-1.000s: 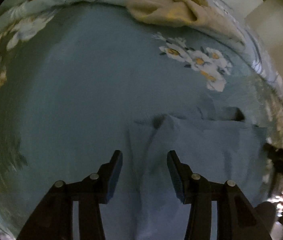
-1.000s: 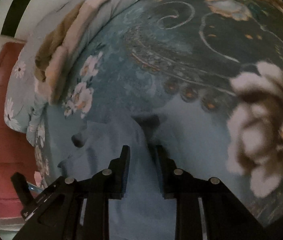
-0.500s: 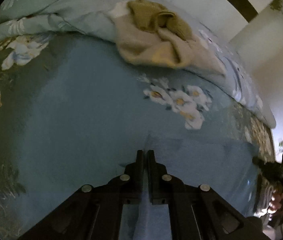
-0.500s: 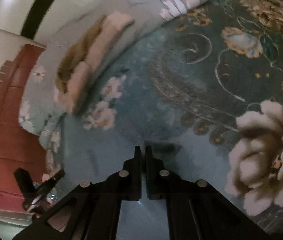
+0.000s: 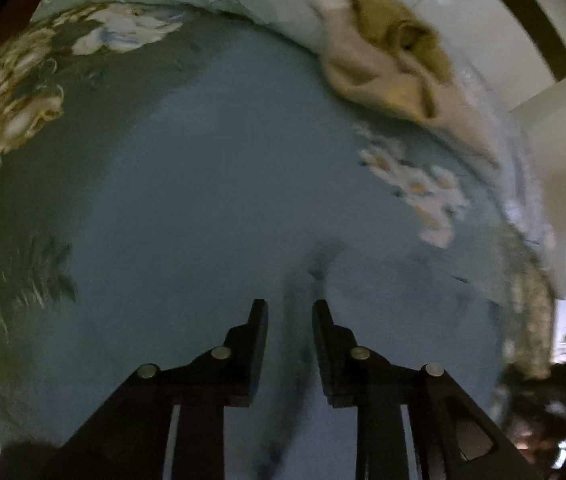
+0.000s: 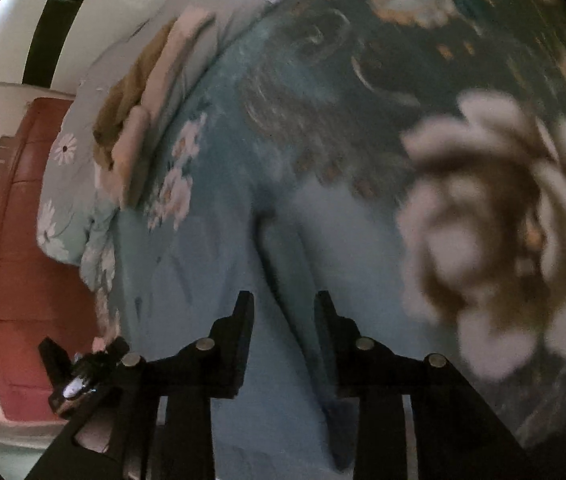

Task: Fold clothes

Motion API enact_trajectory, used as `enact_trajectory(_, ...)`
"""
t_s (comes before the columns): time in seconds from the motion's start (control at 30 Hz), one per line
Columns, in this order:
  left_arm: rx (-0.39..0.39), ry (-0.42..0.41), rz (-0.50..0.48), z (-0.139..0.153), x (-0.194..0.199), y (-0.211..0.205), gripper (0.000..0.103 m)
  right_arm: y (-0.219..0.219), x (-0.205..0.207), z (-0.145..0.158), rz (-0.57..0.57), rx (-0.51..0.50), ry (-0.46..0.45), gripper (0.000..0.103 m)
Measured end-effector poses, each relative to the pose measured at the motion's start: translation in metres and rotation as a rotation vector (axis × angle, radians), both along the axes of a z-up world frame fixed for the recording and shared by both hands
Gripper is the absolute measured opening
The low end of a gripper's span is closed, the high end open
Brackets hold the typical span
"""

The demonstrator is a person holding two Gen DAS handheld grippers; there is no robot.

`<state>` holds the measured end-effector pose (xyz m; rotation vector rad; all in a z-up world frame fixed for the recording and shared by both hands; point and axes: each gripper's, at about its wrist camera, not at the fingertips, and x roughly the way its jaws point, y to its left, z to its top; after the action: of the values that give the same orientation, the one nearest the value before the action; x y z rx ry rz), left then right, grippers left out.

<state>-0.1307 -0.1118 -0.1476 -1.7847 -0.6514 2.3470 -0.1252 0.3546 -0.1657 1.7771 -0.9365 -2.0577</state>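
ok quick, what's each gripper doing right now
left gripper: jaws opening, pads clear of the blue cloth ridge between them
right gripper: jaws opening, cloth fold between them, not pinched

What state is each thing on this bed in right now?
Left hand-held gripper: jaws opening, blue cloth ridge between them.
Right hand-held gripper: jaws opening, cloth fold between them.
Blue garment: spread on the bed, creased.
Beige and mustard clothes: crumpled heap.
Floral bedsheet: spread flat.
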Motion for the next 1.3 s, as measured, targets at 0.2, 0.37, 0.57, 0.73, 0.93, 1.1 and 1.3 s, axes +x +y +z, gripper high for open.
enact_trajectory(0.2,0.181,-0.024,-0.233,0.008,0.034,0.08,0.026,0.0,0.02,-0.027,-0.039,-0.104,-0.063,0.034)
enact_trajectory(0.37,0.121,-0.133,-0.353,-0.023,0.051,0.146,0.023,-0.008,0.023,-0.036,-0.072,-0.107,-0.085,0.035)
enact_trajectory(0.57,0.066,-0.185,-0.314,-0.044,0.063,0.16,0.015,-0.014,0.023,-0.027,-0.071,-0.08,-0.085,0.017)
enact_trajectory(0.73,0.06,-0.184,-0.319,-0.042,0.063,0.162,0.015,-0.029,0.021,0.0,-0.021,-0.005,-0.03,0.014)
enact_trajectory(0.93,0.068,-0.09,-0.282,-0.012,0.079,0.138,0.015,-0.061,0.019,0.056,0.051,0.056,0.056,0.013)
enact_trajectory(1.1,0.137,-0.036,-0.081,0.008,0.082,0.071,0.017,-0.123,0.017,0.105,0.186,0.116,0.137,0.013)
enact_trajectory(1.3,0.228,0.0,0.14,0.017,0.093,-0.018,0.017,-0.213,0.018,0.114,0.326,0.146,0.16,0.013)
